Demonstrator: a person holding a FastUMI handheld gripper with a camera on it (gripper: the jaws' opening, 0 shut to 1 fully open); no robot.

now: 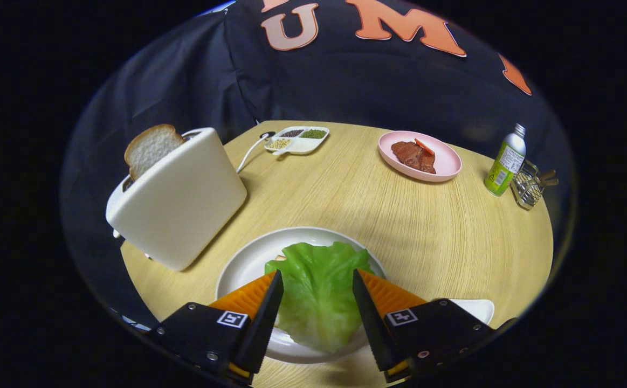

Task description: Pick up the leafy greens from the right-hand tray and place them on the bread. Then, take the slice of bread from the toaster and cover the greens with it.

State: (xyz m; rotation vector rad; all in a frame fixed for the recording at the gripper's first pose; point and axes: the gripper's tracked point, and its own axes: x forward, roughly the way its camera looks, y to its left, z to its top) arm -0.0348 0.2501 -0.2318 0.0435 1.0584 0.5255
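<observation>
Tool [316,280] sits wide open over the greens [318,293] on the plate [243,264]. Next up is the bread [150,148] in the toaster [178,196]: light, soft, crumbly, so I'd pinch its top edge gently.

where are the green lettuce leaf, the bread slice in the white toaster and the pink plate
green lettuce leaf [318,291], gripper view, leaf's middle between the open tongs
bread slice [150,148], gripper view, its face
pink plate [449,161], gripper view, bare rim

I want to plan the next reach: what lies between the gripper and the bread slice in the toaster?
In the gripper view, the open gripper straddles the leafy greens on the white plate. Toward the bread slice come only plate rim, bare table and the toaster body.
</observation>
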